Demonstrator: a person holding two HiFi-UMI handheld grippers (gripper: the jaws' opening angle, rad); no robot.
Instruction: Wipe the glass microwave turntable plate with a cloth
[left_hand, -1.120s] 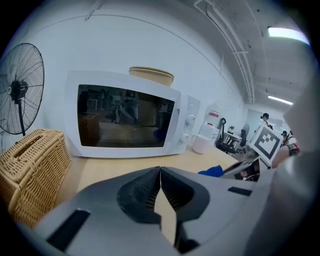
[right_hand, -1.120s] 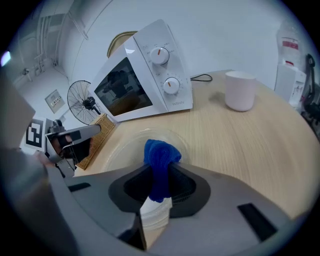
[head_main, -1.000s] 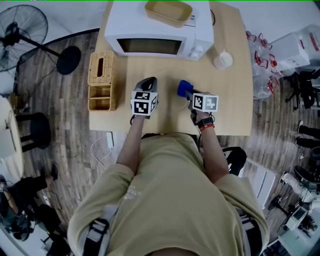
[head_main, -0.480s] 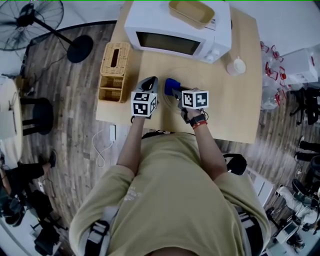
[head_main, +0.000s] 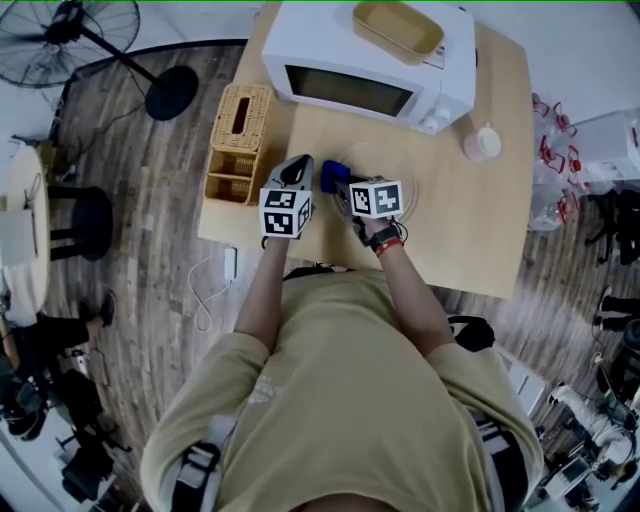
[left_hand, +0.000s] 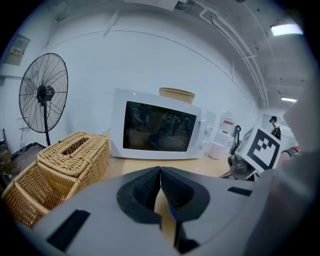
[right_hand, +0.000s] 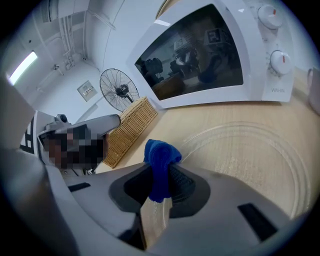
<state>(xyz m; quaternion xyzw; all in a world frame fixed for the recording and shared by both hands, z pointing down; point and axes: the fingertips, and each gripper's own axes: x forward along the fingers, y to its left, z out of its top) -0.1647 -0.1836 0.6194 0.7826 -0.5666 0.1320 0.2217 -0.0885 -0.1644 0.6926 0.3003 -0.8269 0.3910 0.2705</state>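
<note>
While the glass turntable plate (right_hand: 250, 160) lies flat on the table (head_main: 460, 230), just in front of the microwave (head_main: 360, 60), the right gripper (right_hand: 162, 176) is doing the work. Its jaws are clamped on a blue cloth (right_hand: 161, 159), and a bunched wad pokes out past the tips. That makes sense, since the soft wad meets the glass and not the hard jaws. From above, the cloth sits at the plate's left edge, on the side nearest the other tool. Whether it is pressing on the glass or hanging just over it, I can't tell from here.

Now the left gripper (left_hand: 160, 175): its jaws are closed flat against each other with nothing between them. It hangs over bare wood just left of the plate, between it and the wicker tissue box (head_main: 240, 120). It looks parked there, out of the cloth's path yet close enough to steady the plate if it starts to slide. It isn't touching the plate.

Out of the microwave and low on open wood, the plate has its whole upper face within reach. My read is that the wipe is at the left rim, with most of the ringed surface to the right left to cover. Smooth glass on smooth wood could skid or spin under a sideways push, so that's the thing to watch.
</note>
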